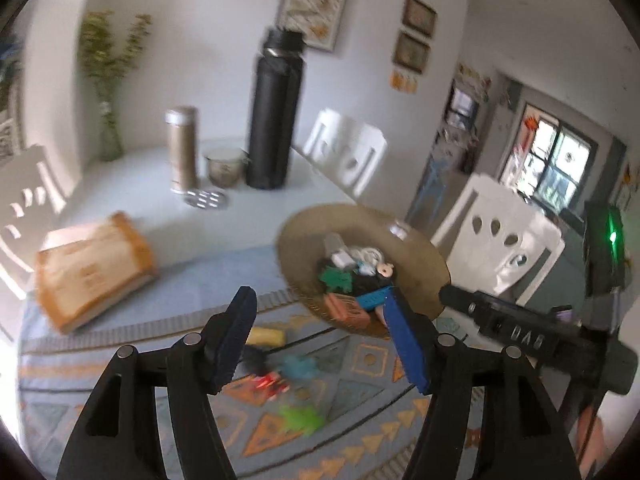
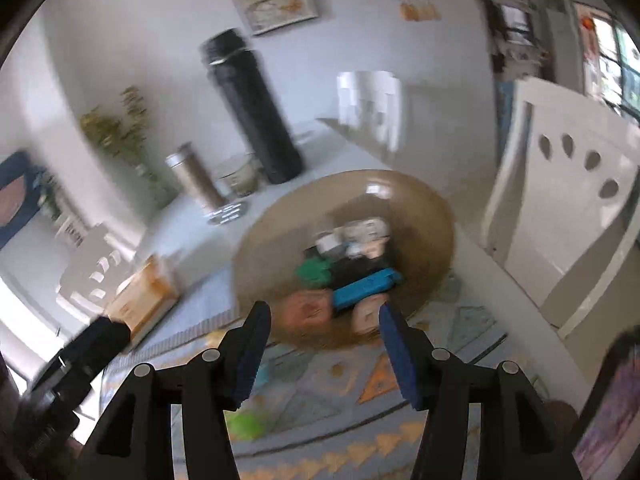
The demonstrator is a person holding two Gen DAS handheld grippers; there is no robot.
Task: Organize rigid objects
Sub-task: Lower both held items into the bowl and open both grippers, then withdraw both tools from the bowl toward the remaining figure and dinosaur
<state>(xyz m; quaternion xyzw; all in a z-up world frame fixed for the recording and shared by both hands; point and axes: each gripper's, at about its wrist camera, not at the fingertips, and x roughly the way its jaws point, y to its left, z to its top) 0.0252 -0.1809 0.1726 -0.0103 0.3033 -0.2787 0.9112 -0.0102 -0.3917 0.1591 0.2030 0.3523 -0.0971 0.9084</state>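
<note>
A round tan bowl (image 1: 304, 236) (image 2: 280, 220) stands on a patterned mat (image 1: 360, 396). Inside it are several small things, among them a blue block (image 1: 370, 299) (image 2: 362, 287), a green toy (image 1: 336, 278) (image 2: 315, 270) and an orange block (image 1: 346, 309) (image 2: 306, 308). My left gripper (image 1: 318, 308) is open just short of the bowl, with nothing between its blue pads. Under it on the mat lie a yellow piece (image 1: 266, 336), a red toy (image 1: 274, 384) and a bright green toy (image 1: 300, 418) (image 2: 244, 424). My right gripper (image 2: 324, 316) is open and empty at the bowl's near rim.
At the back of the table stand a tall black bottle (image 1: 276, 120), a steel tumbler (image 1: 182, 146) and a glass cup (image 1: 226, 166). A wooden box (image 1: 92, 272) lies to the left. White chairs (image 1: 504, 248) border the right edge. The picture is blurred.
</note>
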